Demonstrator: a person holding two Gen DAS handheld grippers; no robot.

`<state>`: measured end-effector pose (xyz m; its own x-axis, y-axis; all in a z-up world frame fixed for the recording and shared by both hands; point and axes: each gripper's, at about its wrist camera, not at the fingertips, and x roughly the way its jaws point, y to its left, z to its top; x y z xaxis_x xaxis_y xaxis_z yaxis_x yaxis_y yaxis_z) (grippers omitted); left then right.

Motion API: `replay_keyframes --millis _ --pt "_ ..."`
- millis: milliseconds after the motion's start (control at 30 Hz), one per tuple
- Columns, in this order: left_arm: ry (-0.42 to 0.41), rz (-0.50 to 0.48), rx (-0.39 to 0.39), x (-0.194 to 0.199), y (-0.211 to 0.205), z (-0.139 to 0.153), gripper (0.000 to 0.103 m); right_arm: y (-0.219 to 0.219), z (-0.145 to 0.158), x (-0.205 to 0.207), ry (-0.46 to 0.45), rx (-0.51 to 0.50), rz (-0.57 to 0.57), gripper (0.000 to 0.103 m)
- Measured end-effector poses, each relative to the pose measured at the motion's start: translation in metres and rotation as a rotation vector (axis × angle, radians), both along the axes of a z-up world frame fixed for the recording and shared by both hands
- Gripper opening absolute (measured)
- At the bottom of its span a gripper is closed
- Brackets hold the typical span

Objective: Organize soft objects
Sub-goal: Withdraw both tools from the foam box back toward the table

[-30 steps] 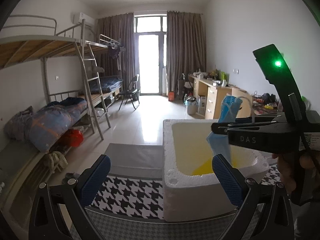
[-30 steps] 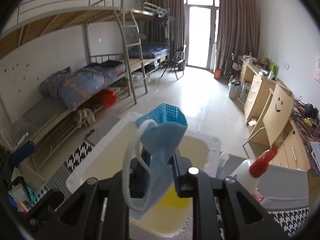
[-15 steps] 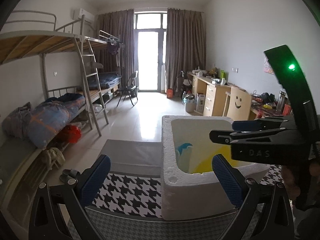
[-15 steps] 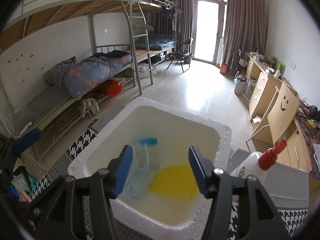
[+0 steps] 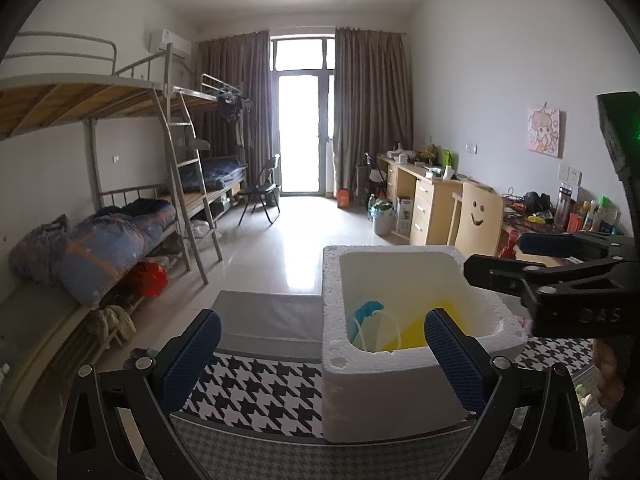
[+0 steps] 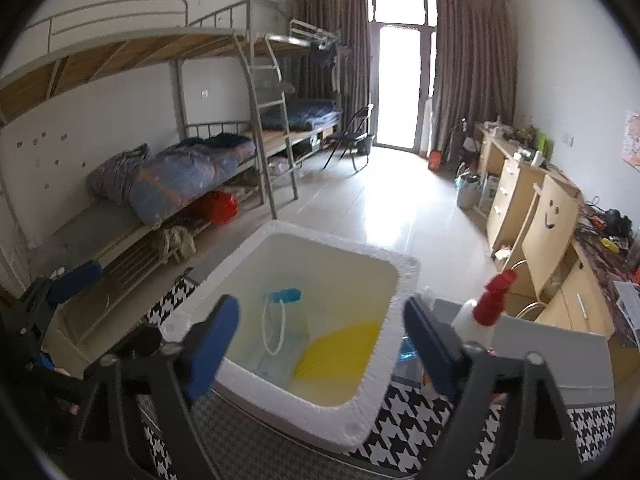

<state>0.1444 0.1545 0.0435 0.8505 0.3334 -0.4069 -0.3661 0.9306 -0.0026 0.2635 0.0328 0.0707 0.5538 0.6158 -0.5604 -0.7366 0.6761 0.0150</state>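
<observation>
Right hand-held gripper (image 6: pixel 320 344) just opened wide, nothing between its pads; left hand-held gripper (image 5: pixel 320 354) also spread, empty. Mask (image 6: pixel 280 328) lies in the box (image 6: pixel 404 276), below and ahead of the right one, left of the yellow cloth (image 6: pixel 340 350). Right hand nearer.

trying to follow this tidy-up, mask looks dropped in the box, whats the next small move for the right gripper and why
Probably lift the right gripper back, clear of the foam box, and go for another soft item. Its fingers have just been opening and stand wide with nothing between them; the blue mask lies inside the box beside the yellow cloth. The left gripper is open and empty too.
</observation>
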Motion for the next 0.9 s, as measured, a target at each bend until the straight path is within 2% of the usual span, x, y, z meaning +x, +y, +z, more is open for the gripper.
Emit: replay_keyframes --millis 533,900 --pt "-0.039 -0.022 0.064 -0.018 -0.025 0.007 0.102 -0.033 0.007 -0.034 -0.048 0.049 -0.008 0.094" --pt "-0.084 -0.073 0.051 -0.035 -0.042 0.014 0.102 -0.066 0.007 -0.053 -0.068 0.083 -0.041 0.094"
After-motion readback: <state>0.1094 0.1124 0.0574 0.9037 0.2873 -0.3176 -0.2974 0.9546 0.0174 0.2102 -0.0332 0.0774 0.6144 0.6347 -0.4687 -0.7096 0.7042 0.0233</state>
